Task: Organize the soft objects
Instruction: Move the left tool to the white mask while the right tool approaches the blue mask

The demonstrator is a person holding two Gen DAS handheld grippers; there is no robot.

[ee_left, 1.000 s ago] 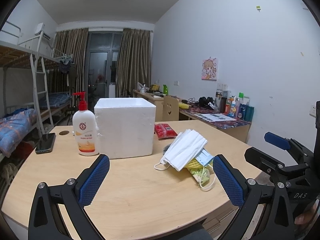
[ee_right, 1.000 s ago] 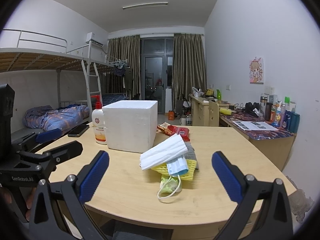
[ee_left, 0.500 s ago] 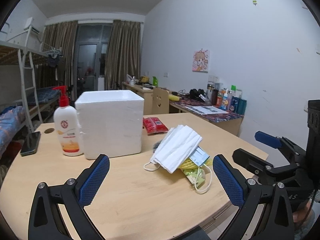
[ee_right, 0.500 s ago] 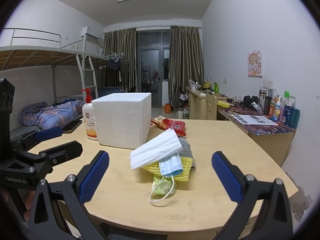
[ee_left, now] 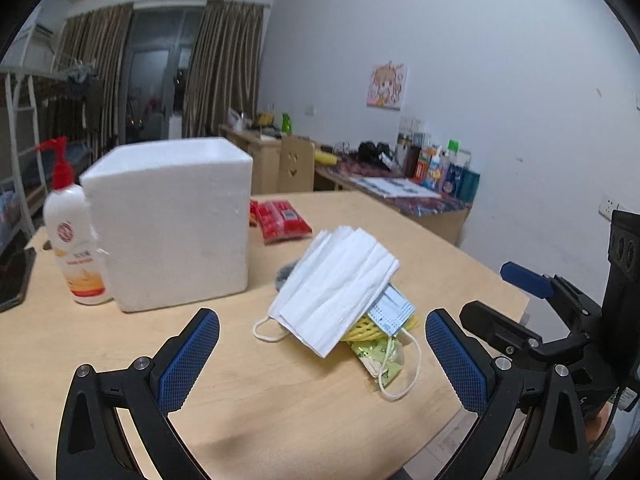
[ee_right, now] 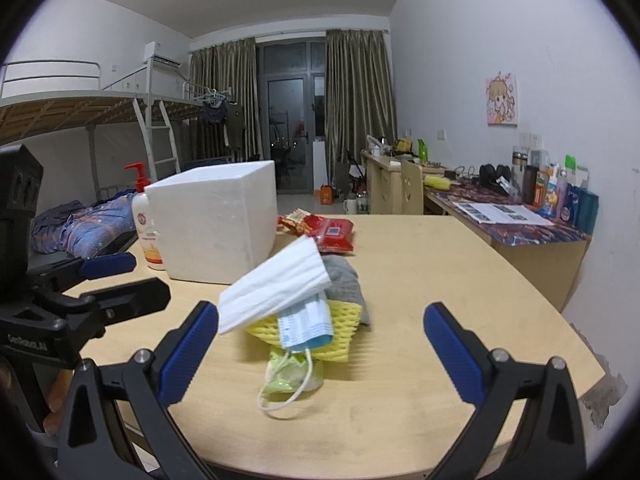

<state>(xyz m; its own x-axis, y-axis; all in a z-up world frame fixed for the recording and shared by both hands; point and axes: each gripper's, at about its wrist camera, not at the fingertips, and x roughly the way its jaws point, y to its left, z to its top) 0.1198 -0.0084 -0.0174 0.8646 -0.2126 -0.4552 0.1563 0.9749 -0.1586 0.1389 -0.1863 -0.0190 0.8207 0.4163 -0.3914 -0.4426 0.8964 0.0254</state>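
Observation:
A pile of soft things lies on the wooden table (ee_left: 280, 408): a stack of white face masks (ee_left: 336, 288) on top, a blue mask (ee_left: 390, 312), yellow foam netting (ee_left: 366, 330), a green packet (ee_left: 378, 356) and a grey cloth (ee_right: 344, 284). The pile also shows in the right wrist view, with the white masks (ee_right: 276, 284) over the yellow netting (ee_right: 340, 320). A white foam box (ee_left: 168, 220) stands behind the pile. My left gripper (ee_left: 322, 360) is open and empty, just short of the pile. My right gripper (ee_right: 320, 354) is open and empty, over the pile's near side.
A lotion pump bottle (ee_left: 72, 240) stands left of the foam box. Red snack packets (ee_left: 280, 220) lie behind the pile. A phone (ee_left: 14, 280) lies at the table's left edge. A cluttered desk (ee_right: 516, 216) runs along the right wall; bunk beds (ee_right: 80, 120) stand left.
Both grippers have moved forward toward the pile, which now looks larger in both views. Nothing on the table has moved, and both grippers stay open.

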